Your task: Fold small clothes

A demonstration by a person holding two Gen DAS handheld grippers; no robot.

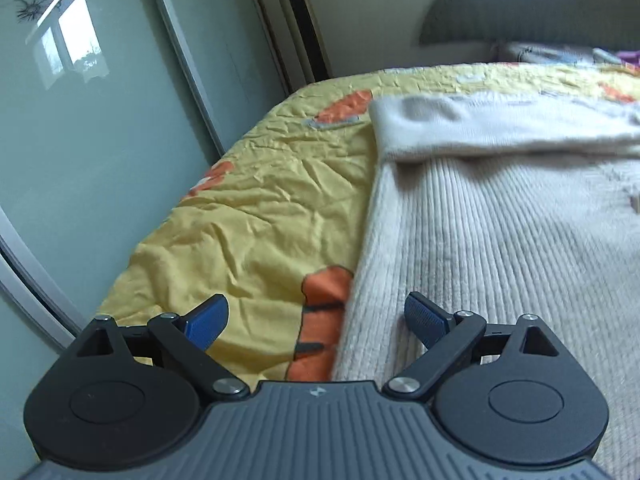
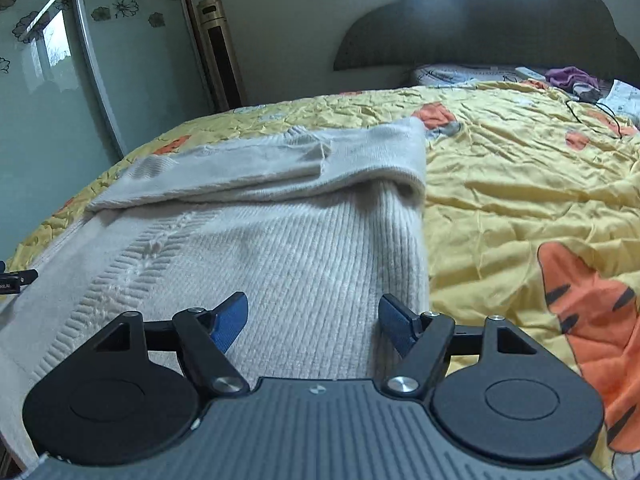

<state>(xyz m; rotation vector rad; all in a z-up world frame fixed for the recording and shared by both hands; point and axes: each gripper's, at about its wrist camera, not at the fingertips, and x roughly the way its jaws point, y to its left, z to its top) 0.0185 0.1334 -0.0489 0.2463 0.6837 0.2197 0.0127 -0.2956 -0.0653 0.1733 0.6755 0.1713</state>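
Observation:
A cream ribbed knit sweater (image 1: 500, 240) lies flat on the yellow bedspread (image 1: 260, 200), its far part folded back toward me as a band (image 1: 480, 128). My left gripper (image 1: 316, 320) is open and empty, over the sweater's left edge near its near corner. In the right wrist view the sweater (image 2: 280, 248) fills the middle, with the folded sleeves (image 2: 280, 164) on top. My right gripper (image 2: 314, 320) is open and empty, over the sweater's near right edge. A bit of the left gripper (image 2: 16, 278) shows at the left edge.
The bed's left edge runs beside a glass sliding wardrobe door (image 1: 80, 120). A gold tower fan (image 2: 220, 52) stands by the wall. A dark headboard (image 2: 500, 20), pillows, a purple cloth (image 2: 572, 76) and a black cable (image 2: 600, 116) are at the far end.

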